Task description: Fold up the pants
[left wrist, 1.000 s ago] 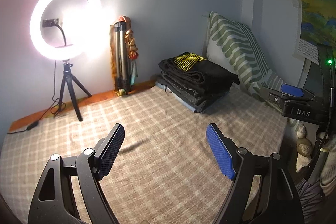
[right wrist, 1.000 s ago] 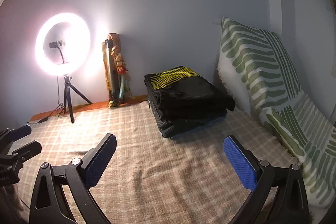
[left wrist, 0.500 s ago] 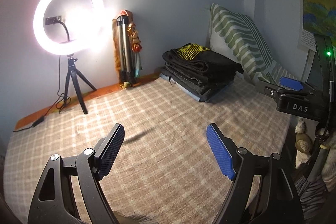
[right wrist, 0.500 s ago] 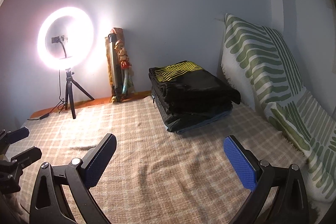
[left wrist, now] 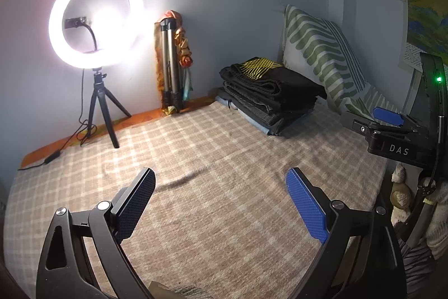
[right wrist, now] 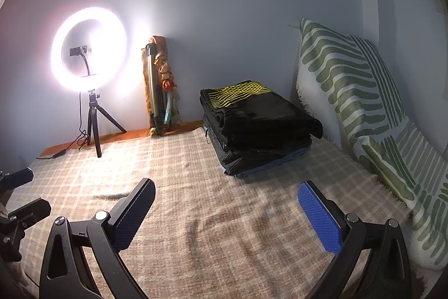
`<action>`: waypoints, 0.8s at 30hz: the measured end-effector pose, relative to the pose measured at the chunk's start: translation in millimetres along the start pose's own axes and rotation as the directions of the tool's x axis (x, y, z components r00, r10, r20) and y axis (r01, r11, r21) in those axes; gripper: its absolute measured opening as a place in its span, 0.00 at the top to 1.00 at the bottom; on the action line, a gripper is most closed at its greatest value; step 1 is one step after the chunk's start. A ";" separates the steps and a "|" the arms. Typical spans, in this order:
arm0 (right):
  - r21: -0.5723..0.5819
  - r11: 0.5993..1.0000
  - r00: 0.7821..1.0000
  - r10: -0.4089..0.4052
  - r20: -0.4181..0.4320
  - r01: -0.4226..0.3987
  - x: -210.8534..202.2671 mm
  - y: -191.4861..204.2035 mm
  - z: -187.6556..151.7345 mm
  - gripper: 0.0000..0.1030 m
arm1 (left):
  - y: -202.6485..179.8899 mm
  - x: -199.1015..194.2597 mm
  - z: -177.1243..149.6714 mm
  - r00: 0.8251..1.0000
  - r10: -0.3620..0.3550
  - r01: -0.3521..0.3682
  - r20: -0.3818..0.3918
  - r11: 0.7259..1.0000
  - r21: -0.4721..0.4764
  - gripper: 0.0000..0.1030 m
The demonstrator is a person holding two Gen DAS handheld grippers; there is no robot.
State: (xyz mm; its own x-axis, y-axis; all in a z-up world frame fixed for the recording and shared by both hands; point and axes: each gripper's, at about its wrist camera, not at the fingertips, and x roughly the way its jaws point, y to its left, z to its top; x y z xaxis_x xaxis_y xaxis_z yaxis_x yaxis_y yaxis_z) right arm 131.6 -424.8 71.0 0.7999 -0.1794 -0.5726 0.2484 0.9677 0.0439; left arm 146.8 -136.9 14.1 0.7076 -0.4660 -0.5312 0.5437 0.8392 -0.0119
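A stack of folded dark pants, the top pair with a yellow mesh patch, rests at the far side of the bed against the wall; it also shows in the right wrist view. My left gripper hovers over the bare checked blanket, well short of the stack, its jaws opening with nothing between them. My right gripper is open and empty above the blanket, nearer the stack. Each gripper appears at the edge of the other's view: the right gripper, the left gripper.
A beige checked blanket covers the bed. A lit ring light on a small tripod stands at the back left, its cable trailing. A folded tripod leans on the wall. A green-striped pillow lies along the right side.
The left gripper's jaws have spread a little wider. Both views have shifted only slightly; the stack of pants has not moved.
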 end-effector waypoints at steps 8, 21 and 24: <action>-0.006 1.000 1.000 0.010 -0.002 -0.010 0.7 1.7 -1.6 0.00 | -0.7 1.6 -2.9 1.000 -0.009 0.009 -0.019 1.000 -0.005 0.08; 0.004 1.000 1.000 0.015 0.000 -0.015 0.9 0.7 -0.7 0.00 | 0.3 2.3 -3.1 0.999 -0.019 0.018 -0.028 1.000 -0.013 0.08; 0.004 1.000 1.000 0.017 0.001 -0.017 0.7 0.4 0.2 0.00 | -0.1 2.8 -3.7 0.999 -0.019 0.019 -0.030 1.000 -0.013 0.08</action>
State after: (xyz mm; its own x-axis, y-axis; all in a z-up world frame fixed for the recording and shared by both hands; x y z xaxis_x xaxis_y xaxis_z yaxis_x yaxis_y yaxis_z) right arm 132.3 -424.6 70.8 0.8045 -0.1628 -0.5712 0.2370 0.9698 0.0573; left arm 147.1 -137.3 9.5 0.6831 -0.4735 -0.5560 0.5513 0.8337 -0.0326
